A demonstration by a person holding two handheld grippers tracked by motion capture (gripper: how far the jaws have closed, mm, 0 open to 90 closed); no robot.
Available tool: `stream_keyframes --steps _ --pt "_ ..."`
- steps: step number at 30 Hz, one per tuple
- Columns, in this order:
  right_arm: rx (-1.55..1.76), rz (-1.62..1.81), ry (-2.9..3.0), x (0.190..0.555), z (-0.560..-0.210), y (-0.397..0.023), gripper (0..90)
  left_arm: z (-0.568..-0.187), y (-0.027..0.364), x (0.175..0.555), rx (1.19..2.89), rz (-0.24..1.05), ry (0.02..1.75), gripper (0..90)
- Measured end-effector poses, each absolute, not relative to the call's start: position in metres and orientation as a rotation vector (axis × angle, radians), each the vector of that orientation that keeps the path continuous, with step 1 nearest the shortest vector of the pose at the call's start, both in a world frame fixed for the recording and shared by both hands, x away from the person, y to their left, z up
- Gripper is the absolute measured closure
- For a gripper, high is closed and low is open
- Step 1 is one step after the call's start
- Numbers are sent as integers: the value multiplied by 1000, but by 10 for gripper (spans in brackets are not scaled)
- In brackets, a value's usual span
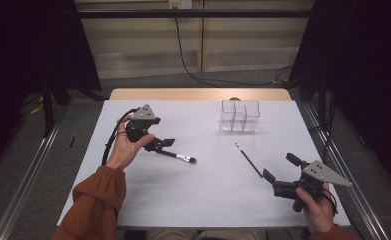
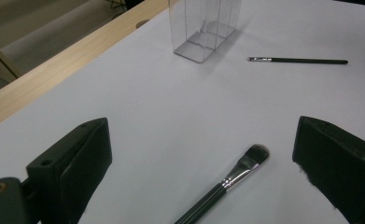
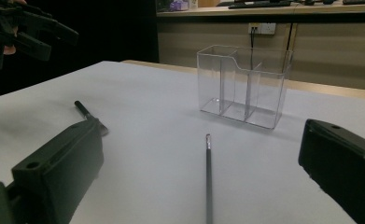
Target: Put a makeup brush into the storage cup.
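Note:
A flat makeup brush (image 1: 182, 158) with a black handle and silver ferrule lies on the white table (image 1: 203, 195), left of centre. My left gripper (image 1: 164, 145) hovers open over its handle end; in the left gripper view the brush (image 2: 236, 175) lies between the wide-apart jaws, untouched. A thin black liner brush (image 1: 248, 161) lies right of centre. My right gripper (image 1: 281, 167) is open just behind its near end, and the thin brush (image 3: 208, 177) runs up between the jaws. A clear three-compartment organizer (image 1: 239, 116) stands empty at the back.
The table's wooden far edge (image 1: 198, 94) runs behind the organizer (image 3: 241, 86). Metal rails (image 1: 28, 170) flank the table on both sides. A black cable (image 1: 110, 142) trails from the left gripper. Bare tabletop lies between the two brushes.

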State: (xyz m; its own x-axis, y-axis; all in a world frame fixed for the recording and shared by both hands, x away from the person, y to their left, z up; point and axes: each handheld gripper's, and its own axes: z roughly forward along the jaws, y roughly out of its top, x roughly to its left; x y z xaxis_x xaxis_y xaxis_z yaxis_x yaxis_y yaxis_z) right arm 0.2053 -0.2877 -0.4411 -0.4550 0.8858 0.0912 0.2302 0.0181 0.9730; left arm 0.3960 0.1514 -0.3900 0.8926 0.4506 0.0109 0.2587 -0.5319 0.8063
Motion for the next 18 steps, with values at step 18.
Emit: stream_keyframes --steps 18 --pt "1150 1477 1730 205 -441 -287 0 -411 141 410 2433 179 486 58"
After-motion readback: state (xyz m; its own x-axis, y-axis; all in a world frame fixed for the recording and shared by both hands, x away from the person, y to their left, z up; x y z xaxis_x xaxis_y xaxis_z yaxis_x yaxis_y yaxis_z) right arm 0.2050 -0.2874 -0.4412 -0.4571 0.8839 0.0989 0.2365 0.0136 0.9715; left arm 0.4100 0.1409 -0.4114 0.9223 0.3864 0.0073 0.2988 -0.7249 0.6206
